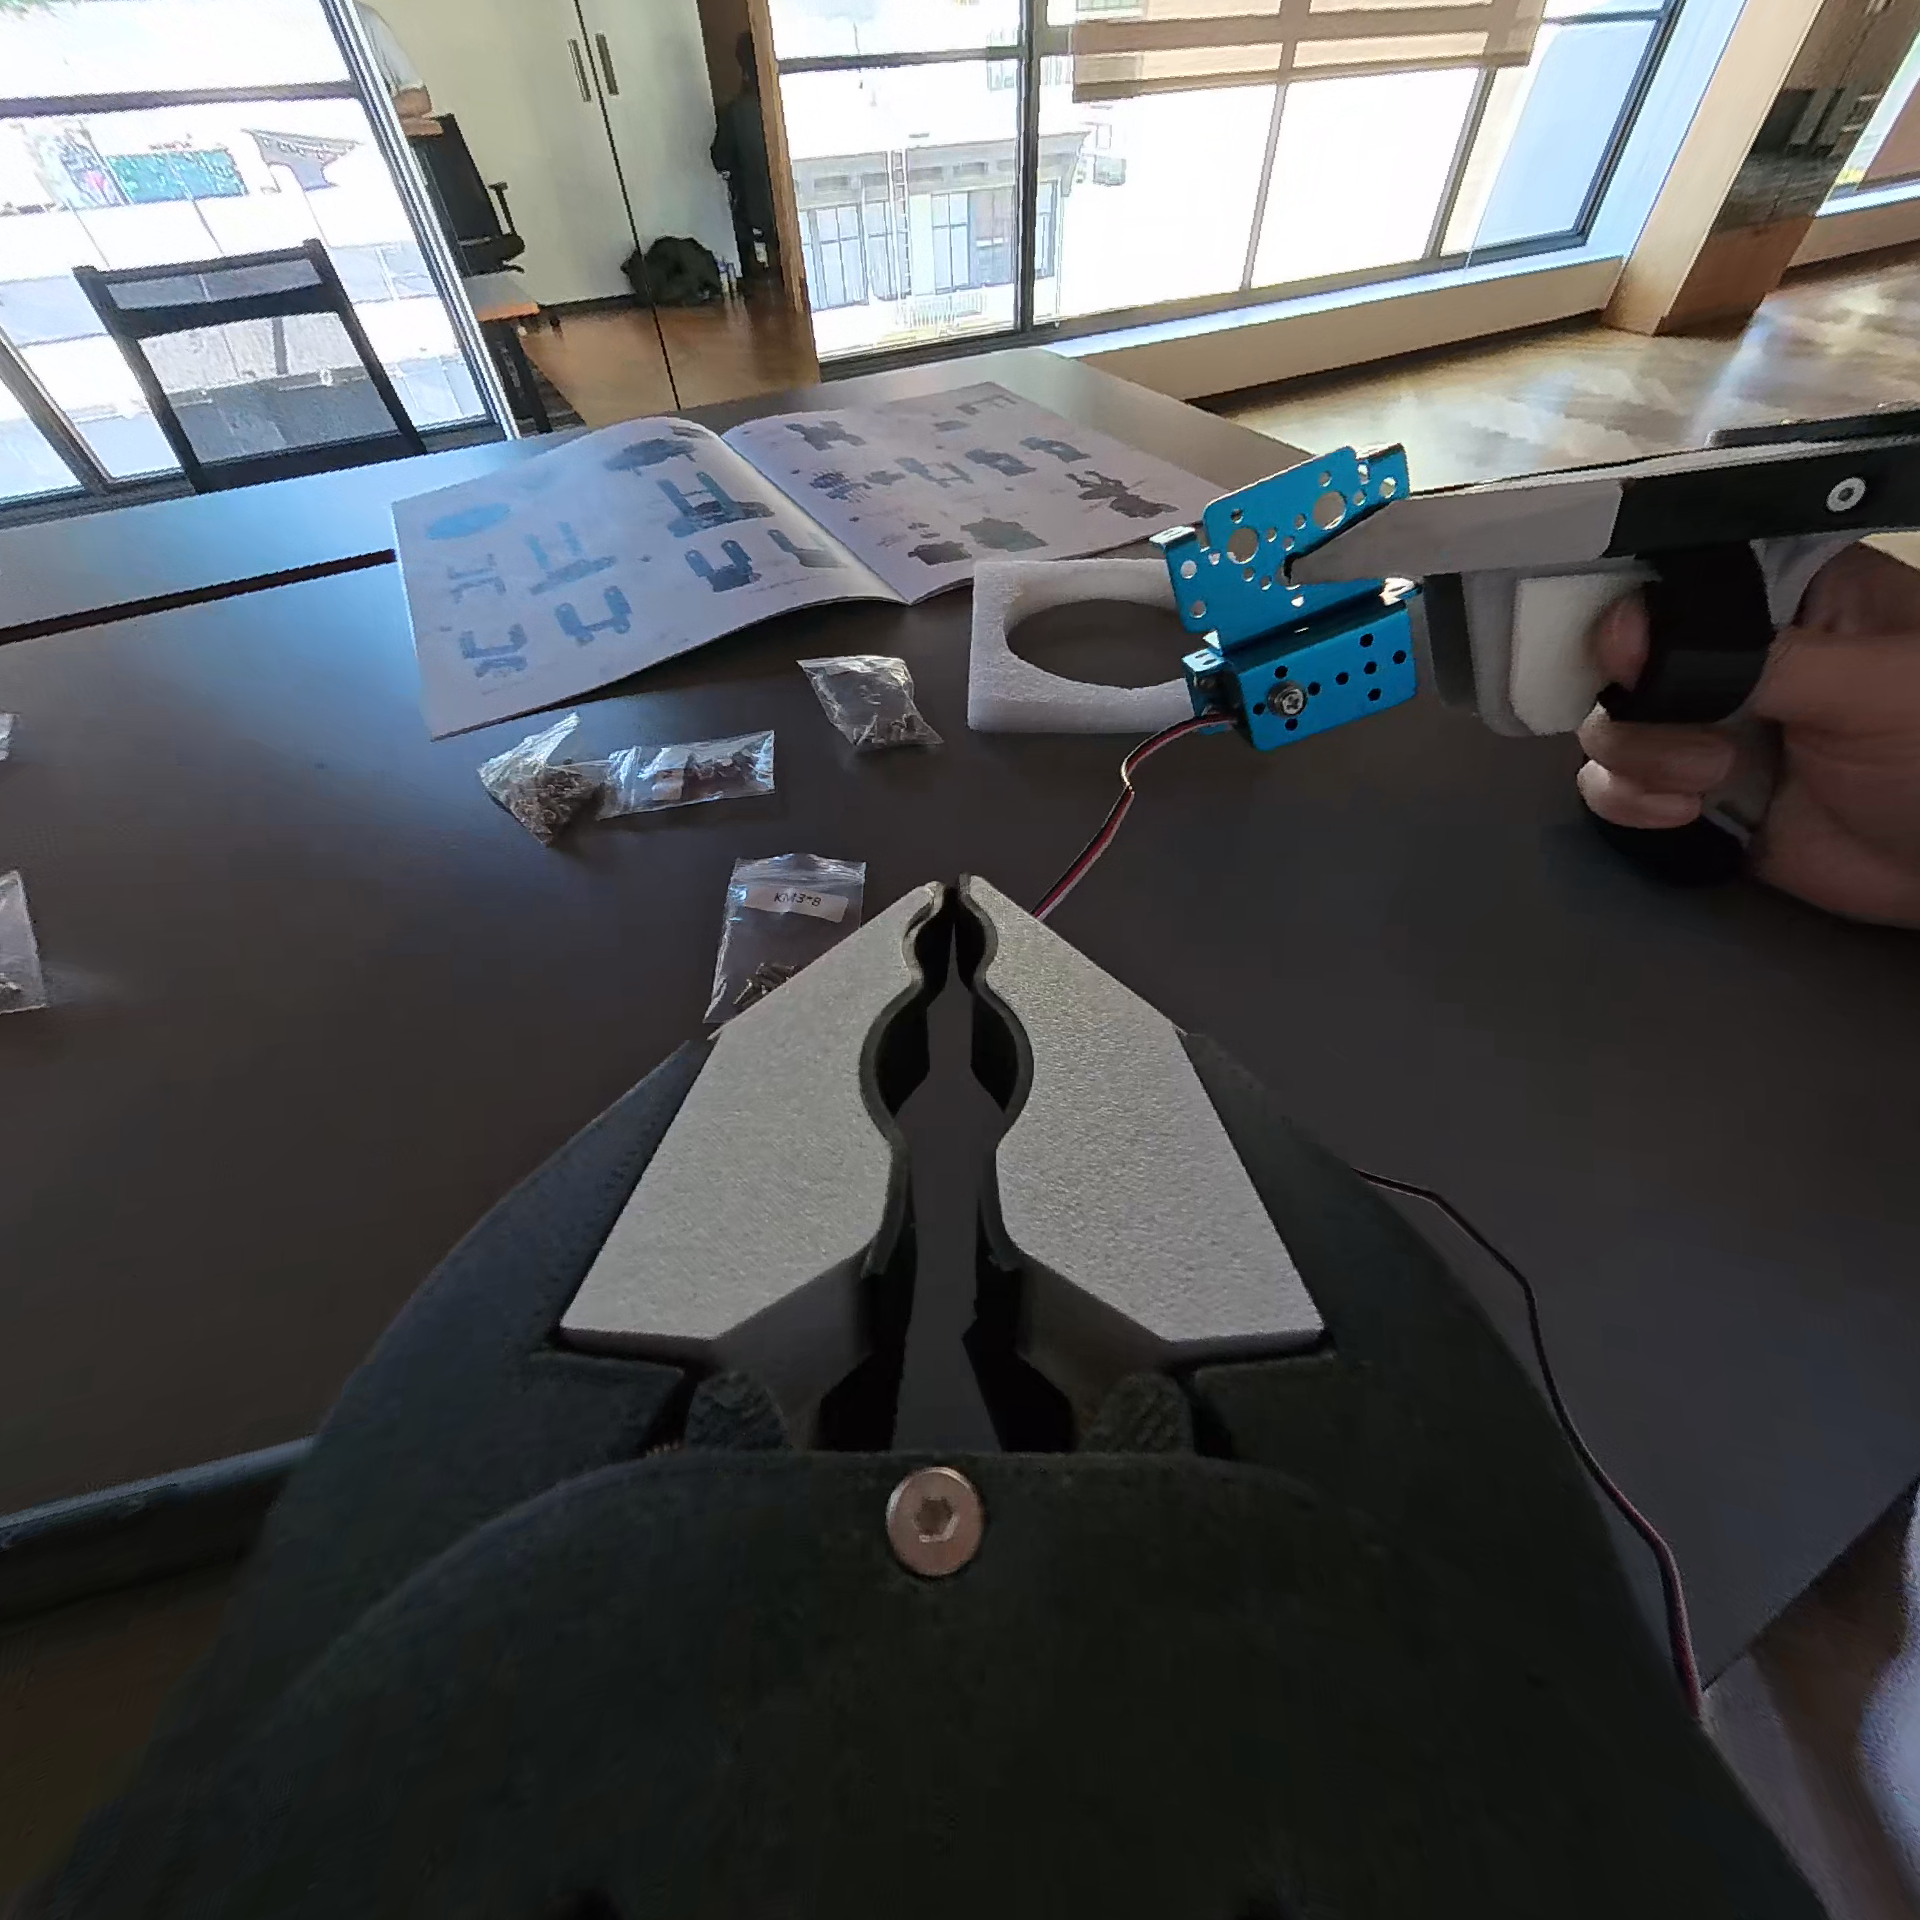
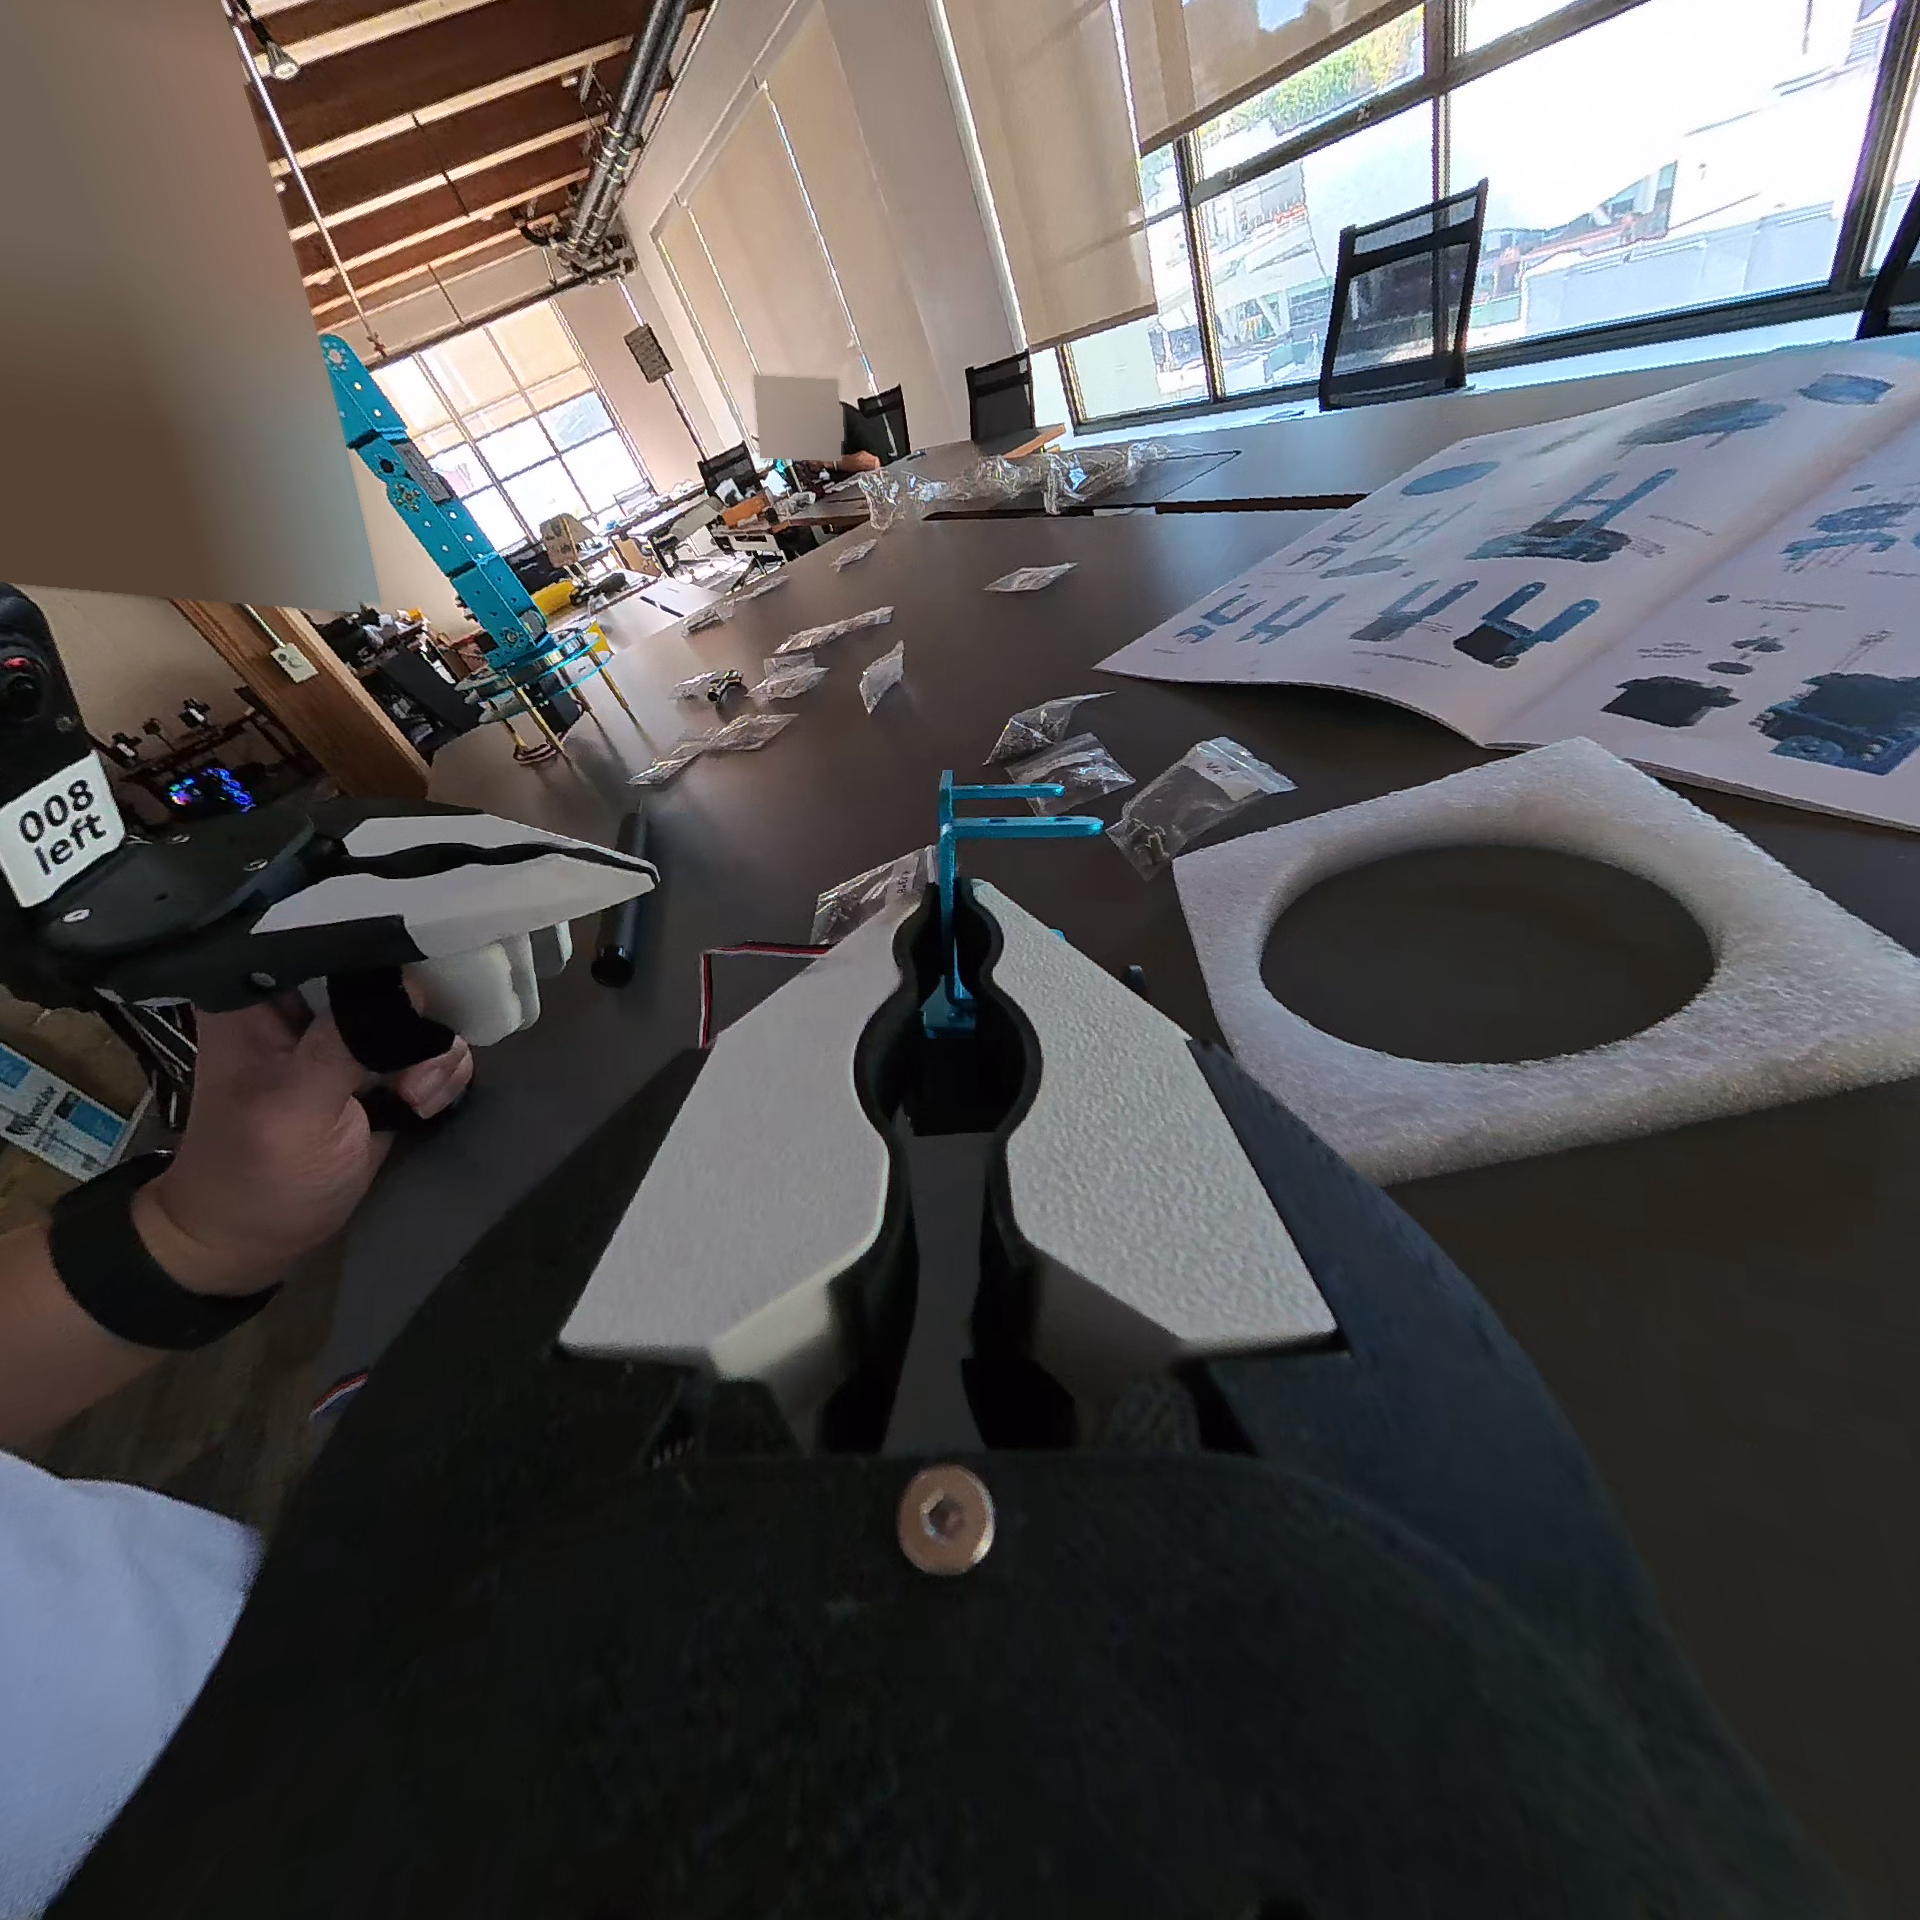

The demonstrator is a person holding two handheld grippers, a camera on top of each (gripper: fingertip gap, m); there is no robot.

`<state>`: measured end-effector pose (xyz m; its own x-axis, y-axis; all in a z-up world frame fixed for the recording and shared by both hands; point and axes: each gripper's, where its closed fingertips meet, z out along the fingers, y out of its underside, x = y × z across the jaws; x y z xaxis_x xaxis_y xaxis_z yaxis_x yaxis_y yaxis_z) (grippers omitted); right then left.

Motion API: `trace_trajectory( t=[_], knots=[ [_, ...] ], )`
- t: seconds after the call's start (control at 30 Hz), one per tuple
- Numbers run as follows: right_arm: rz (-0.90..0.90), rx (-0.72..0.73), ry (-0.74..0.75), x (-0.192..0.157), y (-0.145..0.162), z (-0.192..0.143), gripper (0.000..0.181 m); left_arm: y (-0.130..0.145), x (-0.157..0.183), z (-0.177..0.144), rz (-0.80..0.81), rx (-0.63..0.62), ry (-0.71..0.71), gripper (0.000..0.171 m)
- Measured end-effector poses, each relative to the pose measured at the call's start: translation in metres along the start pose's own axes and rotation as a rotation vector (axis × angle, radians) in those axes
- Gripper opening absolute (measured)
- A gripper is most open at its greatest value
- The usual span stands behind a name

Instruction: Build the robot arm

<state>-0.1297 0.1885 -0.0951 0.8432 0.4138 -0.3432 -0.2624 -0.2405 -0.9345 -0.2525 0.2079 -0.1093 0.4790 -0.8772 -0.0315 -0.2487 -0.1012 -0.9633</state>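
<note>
- While the right gripper (image 2: 951, 914) is clamped on a blue perforated servo bracket (image 1: 1294, 582), the assembly hangs clear above the dark table (image 1: 1351, 1039), just in front of the white foam ring (image 1: 1081, 665).
- A blue servo housing (image 1: 1320, 681) sits under the bracket; its red, black and white lead (image 1: 1091, 862) droops from it to the table, nearer the camera than the foam ring.
- Left gripper (image 1: 956, 899): fingertips closed together with nothing between them, hovering over the table on the near side of the foam ring and well apart from the bracket.
- A clear bag of small screws (image 1: 774, 935) lies just beside the left fingertips; three more hardware bags (image 1: 623, 774) lie between it and the open instruction booklet (image 1: 727, 540), which lies just behind the foam ring.
- Far beyond the foam ring, in the right wrist view, a blue jointed arm on a round base (image 2: 488, 582) stands at the table's far side, with further small bags scattered near it.
- Progress, judged: bracket and servo appear joined; the bags appear sealed, and how much assembly remains cannot be told.
</note>
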Motion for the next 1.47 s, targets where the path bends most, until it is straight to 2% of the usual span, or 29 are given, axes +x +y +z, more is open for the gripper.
trace_trajectory(
  t=[0.53, 0.93, 1.47],
  knots=[
    [0.013, 0.015, 0.001, 0.002, -0.002, -0.001, 0.001, 0.001, 0.001, 0.001, 0.005, -0.008, 0.004, 0.000],
    [0.067, 0.027, -0.008, 0.007, -0.003, -0.002, 0.001, 0.010, 0.004, 0.009, 0.014, -0.082, 0.017, 0.000],
    [0.132, 0.037, -0.010, 0.013, -0.004, -0.003, 0.001, 0.013, 0.004, 0.010, 0.018, -0.104, 0.014, 0.000]
  ],
)
